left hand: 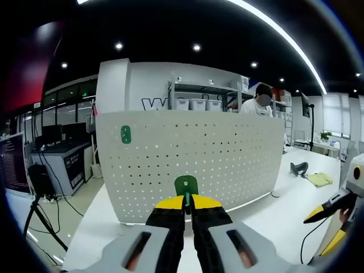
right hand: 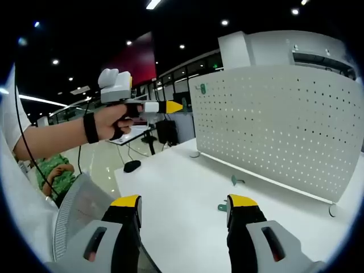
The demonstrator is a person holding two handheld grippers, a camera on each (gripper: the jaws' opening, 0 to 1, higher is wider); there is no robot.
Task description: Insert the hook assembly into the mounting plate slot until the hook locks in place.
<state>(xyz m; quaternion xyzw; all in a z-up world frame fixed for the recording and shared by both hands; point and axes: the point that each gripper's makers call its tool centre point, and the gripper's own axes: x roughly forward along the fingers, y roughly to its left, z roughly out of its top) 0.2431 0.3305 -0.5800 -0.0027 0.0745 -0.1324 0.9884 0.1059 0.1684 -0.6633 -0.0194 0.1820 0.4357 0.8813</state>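
Green hook between left tool tips

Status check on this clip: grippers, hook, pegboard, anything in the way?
Left gripper shut on green hook, short of pegboard. Right gripper open, empty. One hook already mounted; two spare hooks on table. Path clear.

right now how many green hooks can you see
4: one mounted high on the pegboard, one held in the left gripper, two on the table at and.
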